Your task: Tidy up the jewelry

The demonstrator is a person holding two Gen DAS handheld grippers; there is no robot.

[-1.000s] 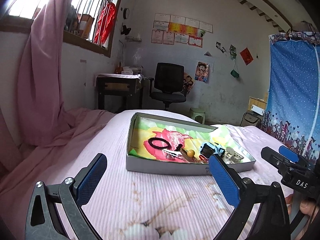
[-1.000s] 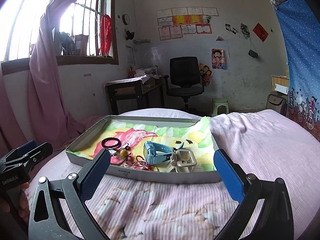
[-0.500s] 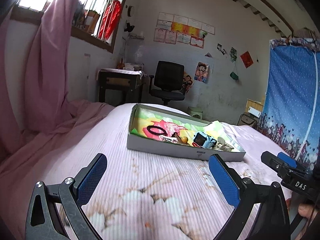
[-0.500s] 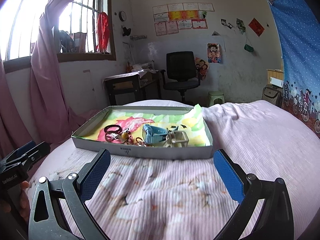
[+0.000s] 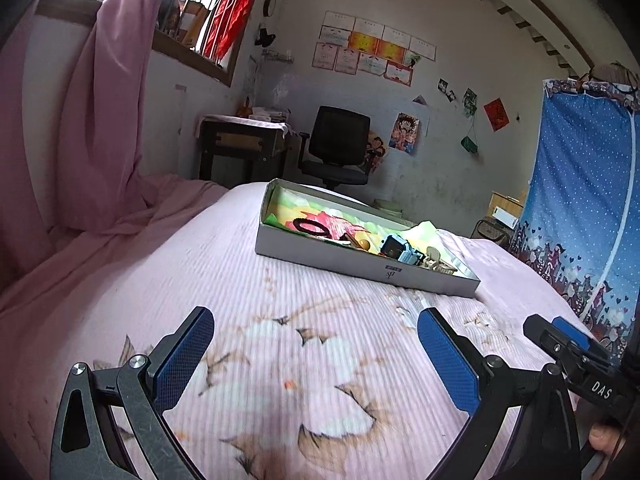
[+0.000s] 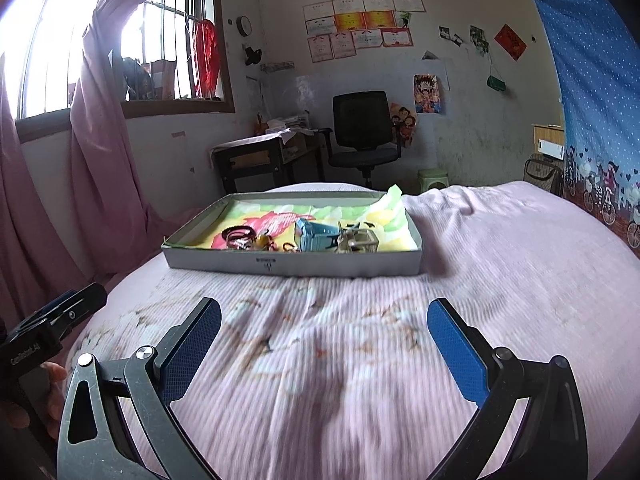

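A shallow grey box (image 5: 360, 268) (image 6: 296, 262) with a bright floral lining lies on the pink bedspread, well ahead of both grippers. Inside lie a black hair ring (image 5: 310, 225) (image 6: 236, 233), a blue watch (image 5: 400, 249) (image 6: 314, 235), a pale metal piece (image 5: 438, 262) (image 6: 358, 240) and small trinkets. My left gripper (image 5: 314, 344) is open above the bedspread with nothing between its blue pads. My right gripper (image 6: 324, 334) is also open and holds nothing. Each gripper shows at the edge of the other's view, the right gripper (image 5: 572, 354) and the left gripper (image 6: 56, 322).
The bed (image 6: 500, 280) slopes off to the sides. A pink curtain (image 5: 100, 120) hangs at the left under a window. A desk (image 6: 264, 156) and black office chair (image 6: 362, 132) stand behind. A blue curtain (image 5: 584, 200) hangs at the right.
Both grippers have pulled back from the box toward the near side of the bed, so the box looks smaller and farther away. Both stay open.
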